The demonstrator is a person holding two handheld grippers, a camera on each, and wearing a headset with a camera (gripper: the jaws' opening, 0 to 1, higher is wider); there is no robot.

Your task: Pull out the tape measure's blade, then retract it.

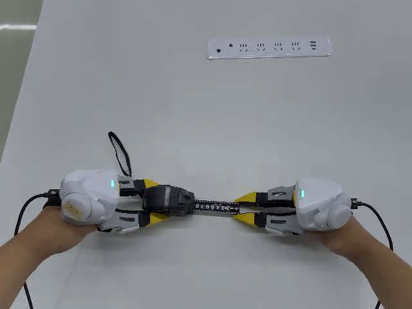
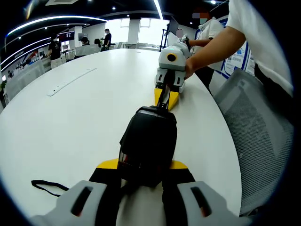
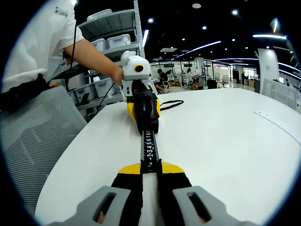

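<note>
Here, the left gripper [image 1: 156,201] clamps the tape measure [image 1: 172,199] — black-cased. The right gripper [image 1: 243,207] pinches its short-drawn blade [image 1: 212,206].

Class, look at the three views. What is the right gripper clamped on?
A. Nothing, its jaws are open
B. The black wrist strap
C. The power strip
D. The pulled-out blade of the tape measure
D: the right gripper is shut on the end of the numbered blade, which runs back to the black case held by the left gripper.
</note>
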